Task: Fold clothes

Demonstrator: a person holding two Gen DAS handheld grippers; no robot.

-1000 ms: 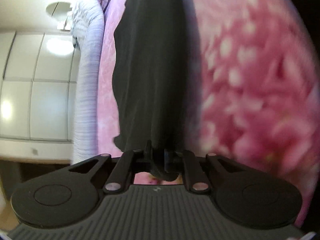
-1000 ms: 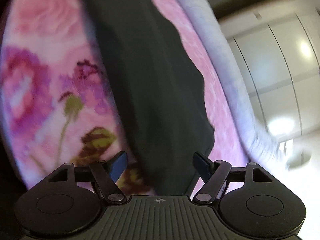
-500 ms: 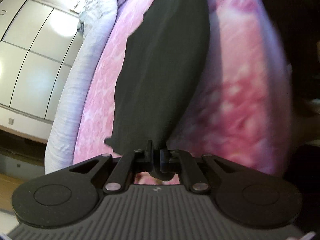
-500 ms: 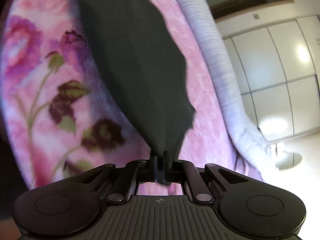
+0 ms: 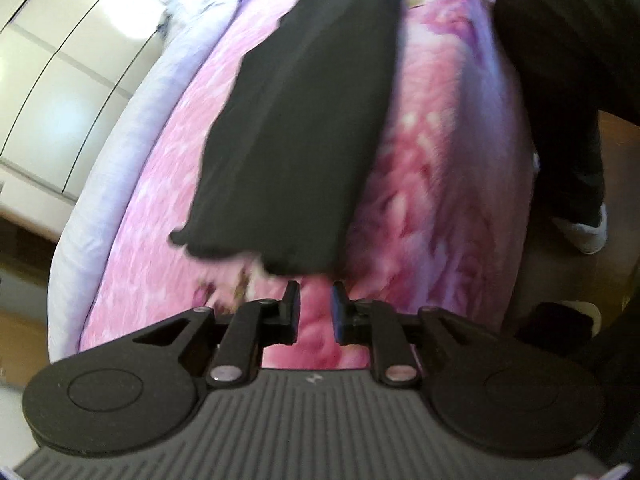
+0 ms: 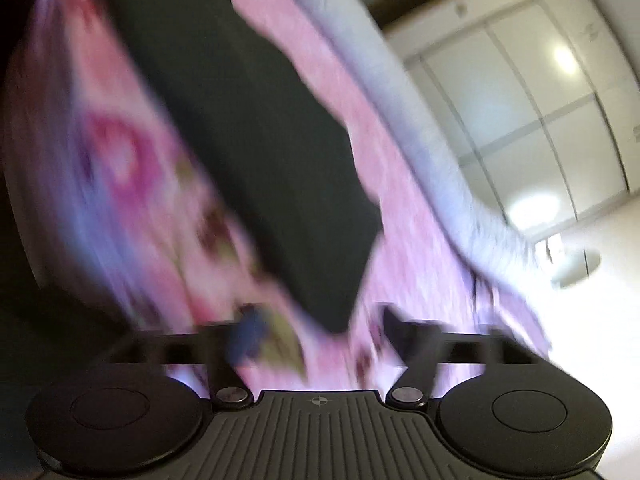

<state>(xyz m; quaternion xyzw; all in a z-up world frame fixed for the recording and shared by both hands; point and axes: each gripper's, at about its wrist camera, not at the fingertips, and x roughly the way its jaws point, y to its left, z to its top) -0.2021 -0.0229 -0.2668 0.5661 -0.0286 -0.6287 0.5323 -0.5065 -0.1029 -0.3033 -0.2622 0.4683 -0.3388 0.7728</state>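
A black garment (image 5: 296,120) lies flat as a long folded strip on the pink flowered blanket (image 5: 424,184). In the left wrist view my left gripper (image 5: 314,304) hovers just short of the garment's near edge, its jaws opening with a narrow gap and nothing between them. The right wrist view is blurred by motion. There the same black garment (image 6: 256,136) lies on the blanket (image 6: 120,168), and my right gripper (image 6: 320,324) stands wide, its jaws opening, with the garment's near corner just ahead of the fingers and not pinched.
A pale lilac quilt edge (image 5: 120,152) runs along the far side of the bed, also seen as a quilt edge (image 6: 404,128) in the right view. White wardrobe doors (image 6: 520,112) stand behind. A person's dark trouser leg (image 5: 560,80) and shoe stand beside the bed.
Both grippers held the garment's near edge half a second ago; both have let go and drawn back upward. The garment now lies flat on the blanket.
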